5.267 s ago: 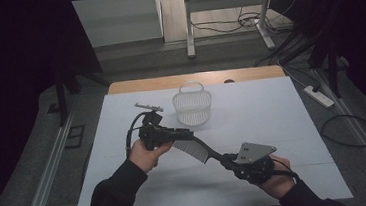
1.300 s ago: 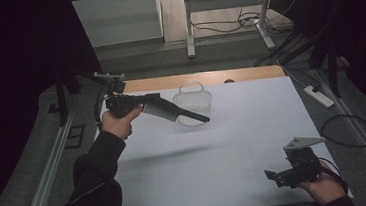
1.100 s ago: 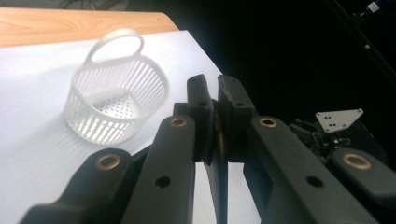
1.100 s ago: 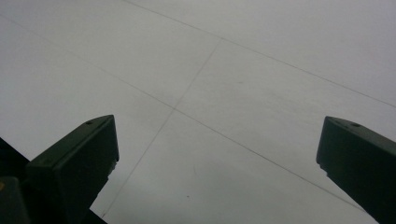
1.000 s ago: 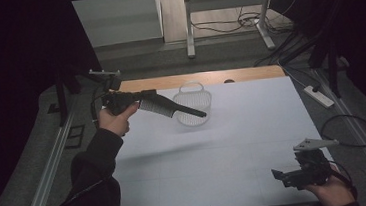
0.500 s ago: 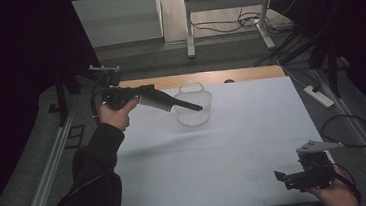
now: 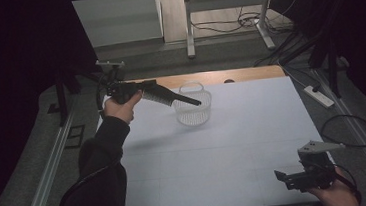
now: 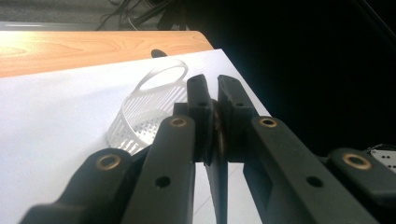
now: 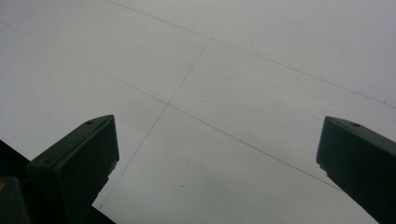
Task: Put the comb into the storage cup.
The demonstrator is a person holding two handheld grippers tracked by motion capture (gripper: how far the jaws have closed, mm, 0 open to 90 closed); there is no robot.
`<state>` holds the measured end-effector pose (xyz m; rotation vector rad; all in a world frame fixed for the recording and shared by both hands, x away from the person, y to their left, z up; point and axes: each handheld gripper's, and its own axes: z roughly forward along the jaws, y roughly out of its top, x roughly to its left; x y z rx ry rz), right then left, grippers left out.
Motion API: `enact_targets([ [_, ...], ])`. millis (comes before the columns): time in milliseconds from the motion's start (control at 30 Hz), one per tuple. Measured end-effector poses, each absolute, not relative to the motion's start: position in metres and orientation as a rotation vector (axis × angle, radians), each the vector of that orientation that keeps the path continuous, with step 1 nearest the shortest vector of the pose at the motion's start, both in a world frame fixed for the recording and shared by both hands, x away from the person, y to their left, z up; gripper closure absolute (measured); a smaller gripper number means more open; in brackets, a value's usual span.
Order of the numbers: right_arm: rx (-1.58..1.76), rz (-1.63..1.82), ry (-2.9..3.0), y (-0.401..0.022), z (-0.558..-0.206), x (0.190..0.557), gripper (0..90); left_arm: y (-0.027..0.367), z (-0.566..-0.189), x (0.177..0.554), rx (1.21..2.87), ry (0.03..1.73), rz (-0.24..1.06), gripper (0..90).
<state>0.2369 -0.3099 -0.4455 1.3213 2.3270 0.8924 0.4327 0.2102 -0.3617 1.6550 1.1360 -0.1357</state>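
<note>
A white slotted plastic basket (image 7: 192, 116) with a hoop handle stands on the white table sheet, towards the far side. My left gripper (image 7: 198, 102) is held out from the far left, level above the table, and its tips hang over the basket's rim. In the left gripper view its jaws (image 8: 212, 81) are closed together, with the basket (image 8: 140, 109) just beyond them. A thin dark strip sits in the slit, and I cannot tell what it is. My right gripper (image 7: 283, 179) rests low at the near right corner. Its jaws (image 9: 217, 123) stand wide apart over bare sheet.
The white sheet (image 7: 235, 143) covers the table, and a strip of bare wood (image 7: 229, 75) shows along the far edge. A power strip (image 7: 320, 96) and a looped cable (image 7: 349, 131) lie on the floor to the right. A metal frame (image 7: 189, 27) stands behind the table.
Both grippers have left the table's middle, where they met: the left went to the far left by the basket, the right to the near right corner. Lately the left crept farther away.
</note>
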Motion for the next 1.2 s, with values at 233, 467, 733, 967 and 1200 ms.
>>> enact_targets([
  [233,1.319,0.887,2.329,-0.309,-0.446,0.237,0.0,0.208,-0.364,0.439,1.650,1.151,-0.123,83.6],
  [467,1.321,0.884,2.331,-0.309,-0.446,0.237,0.0,0.204,-0.367,0.444,1.654,1.164,-0.115,83.6],
  [733,1.319,0.884,2.331,-0.309,-0.446,0.237,0.0,0.198,-0.372,0.451,1.667,1.173,-0.109,83.6],
  [967,1.318,0.885,2.331,-0.310,-0.446,0.237,0.0,0.191,-0.376,0.456,1.679,1.188,-0.099,83.6],
  [1200,1.317,0.885,2.331,-0.310,-0.446,0.237,0.0,0.184,-0.380,0.461,1.699,1.199,-0.086,83.6],
])
